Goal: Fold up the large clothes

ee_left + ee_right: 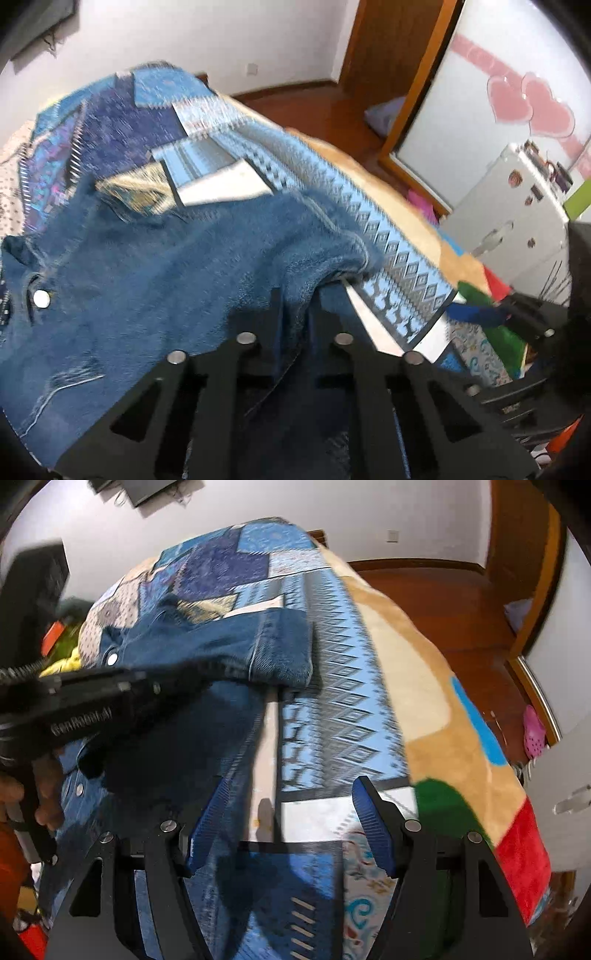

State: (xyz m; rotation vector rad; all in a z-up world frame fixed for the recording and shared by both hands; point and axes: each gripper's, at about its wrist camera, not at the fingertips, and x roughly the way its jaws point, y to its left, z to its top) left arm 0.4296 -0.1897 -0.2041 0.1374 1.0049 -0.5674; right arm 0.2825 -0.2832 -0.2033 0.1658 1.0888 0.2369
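Denim jacket point(155, 266) lies spread across a bed's blue patchwork quilt point(207, 122), a snap button point(41, 298) showing near its front. Left tongs point(295, 317) are clenched on a fold of the denim at the jacket's edge. Right tongs point(291, 819) hang released above the quilt beside the jacket, nothing between their blue pads point(373, 823). A tan blanket point(424, 686) drapes the bed's side.

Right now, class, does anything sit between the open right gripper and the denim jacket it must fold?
Nothing visible does. The right gripper hangs open over the patchwork bedspread, with the denim jacket just left of it. The left gripper, shut on the jacket's edge, is off to the side.
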